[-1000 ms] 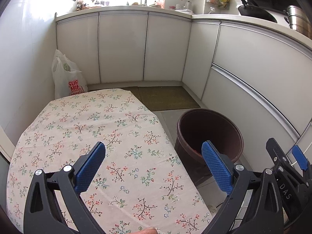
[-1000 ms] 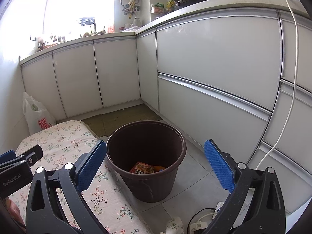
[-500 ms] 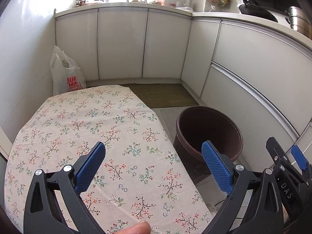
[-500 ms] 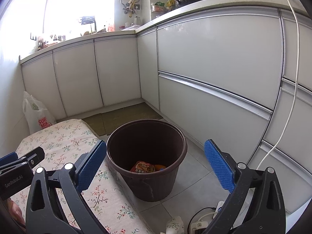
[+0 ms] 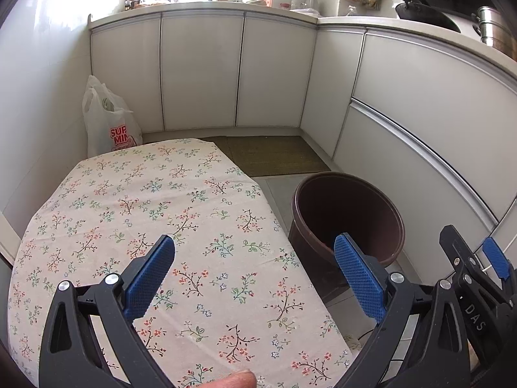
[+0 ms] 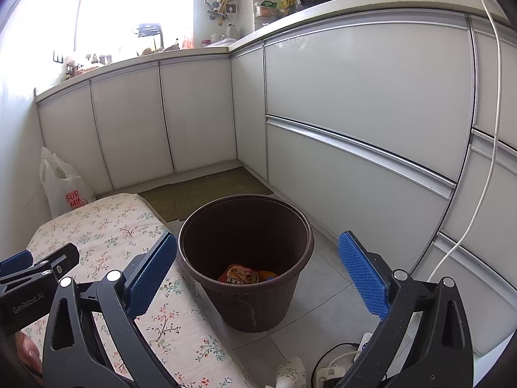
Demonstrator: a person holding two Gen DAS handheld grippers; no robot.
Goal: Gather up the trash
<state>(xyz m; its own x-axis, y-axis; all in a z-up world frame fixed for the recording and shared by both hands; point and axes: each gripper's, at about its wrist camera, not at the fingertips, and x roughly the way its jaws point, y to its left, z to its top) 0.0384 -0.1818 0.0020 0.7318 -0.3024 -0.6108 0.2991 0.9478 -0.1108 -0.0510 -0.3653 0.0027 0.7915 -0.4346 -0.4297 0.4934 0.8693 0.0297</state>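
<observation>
A dark brown bin [image 6: 245,258] stands on the grey floor beside the table; a red wrapper [image 6: 238,274] and an orange piece [image 6: 268,274] lie at its bottom. The same bin [image 5: 349,216] shows at the right of the left wrist view. My left gripper [image 5: 255,278] hovers open over the floral tablecloth [image 5: 155,213], nothing between its blue pads. My right gripper [image 6: 258,271] is open too, held above and in front of the bin, empty. No loose trash shows on the cloth.
White kitchen cabinets [image 6: 355,103] wrap around the back and right. A white plastic bag [image 5: 106,126] leans in the far left corner. A brown mat [image 5: 274,155] lies beyond the bin. A power strip and cables [image 6: 332,368] sit on the floor near me.
The left wrist view has risen and pulled back slightly, showing more of the tablecloth's far end. The right gripper has barely shifted. Both stay open and empty.
</observation>
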